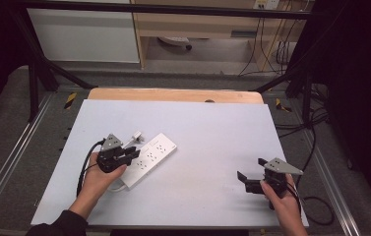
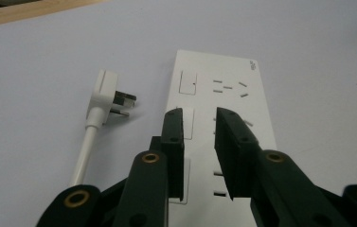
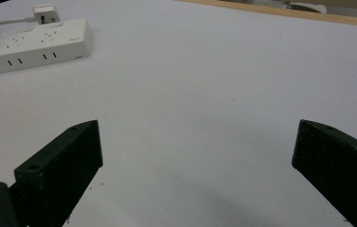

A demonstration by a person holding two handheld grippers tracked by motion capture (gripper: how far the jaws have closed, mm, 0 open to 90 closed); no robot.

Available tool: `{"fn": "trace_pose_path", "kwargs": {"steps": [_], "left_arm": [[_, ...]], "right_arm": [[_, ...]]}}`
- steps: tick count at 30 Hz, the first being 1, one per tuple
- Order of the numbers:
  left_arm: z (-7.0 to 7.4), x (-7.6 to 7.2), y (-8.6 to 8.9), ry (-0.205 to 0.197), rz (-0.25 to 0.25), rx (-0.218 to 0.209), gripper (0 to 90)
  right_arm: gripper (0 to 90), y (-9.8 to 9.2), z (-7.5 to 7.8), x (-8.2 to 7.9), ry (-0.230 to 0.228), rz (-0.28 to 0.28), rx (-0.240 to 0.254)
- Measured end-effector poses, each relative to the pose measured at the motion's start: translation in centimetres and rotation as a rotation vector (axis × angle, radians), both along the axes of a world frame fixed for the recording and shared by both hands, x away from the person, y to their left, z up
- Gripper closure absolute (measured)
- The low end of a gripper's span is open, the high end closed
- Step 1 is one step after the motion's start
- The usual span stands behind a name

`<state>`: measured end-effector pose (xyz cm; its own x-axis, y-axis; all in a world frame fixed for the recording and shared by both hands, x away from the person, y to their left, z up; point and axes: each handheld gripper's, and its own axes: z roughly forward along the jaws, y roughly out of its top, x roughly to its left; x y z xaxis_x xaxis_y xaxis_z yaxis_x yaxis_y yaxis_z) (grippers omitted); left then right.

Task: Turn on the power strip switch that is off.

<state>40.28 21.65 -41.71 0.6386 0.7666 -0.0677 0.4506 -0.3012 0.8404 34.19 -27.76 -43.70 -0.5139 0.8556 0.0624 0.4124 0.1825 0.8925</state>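
Hovering over the white power strip [image 1: 149, 159], left gripper [image 2: 200, 125] with jaws a little apart and nothing between them, pads clear of the strip's face. Lying flat and slanted on the left half of the worktop [image 1: 212, 142], that strip; just beside its far end, unplugged and on its side, the white plug [image 2: 104, 97] with prongs turned toward the strip, its cord trailing back along the worktop. Judged step in hand: picking up the plug to seat it in a socket.

Doing it well, as a judgement: shifting the left gripper sideways off the strip and over the plug body, widening the jaws first so both pads clear the housing, then closing on the flat sides of the body, not on the prongs or the cord. Keeping the prongs free and pointing outward for lining up with the slots. Steadying the strip may be needed, since a light strip could slide under a push.

Resting well apart near the right front of the worktop, right gripper [image 1: 253, 181], jaws wide apart and empty.

No containers anywhere on the worktop.
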Motion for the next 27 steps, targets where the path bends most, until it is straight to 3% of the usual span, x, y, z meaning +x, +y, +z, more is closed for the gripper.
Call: {"fn": "trace_pose_path", "kwargs": {"steps": [15,27], "left_arm": [[1.5,-0.2,0.1,-0.031,-0.014,-0.043,71.3],[2.8,-0.4,0.2,-0.054,-0.016,-0.046,64.5]], "right_arm": [[3.1,0.0,0.0,0.0,0.000,0.000,-0.001],[3.1,0.0,0.0,0.0,-0.001,0.000,0.000]]}}
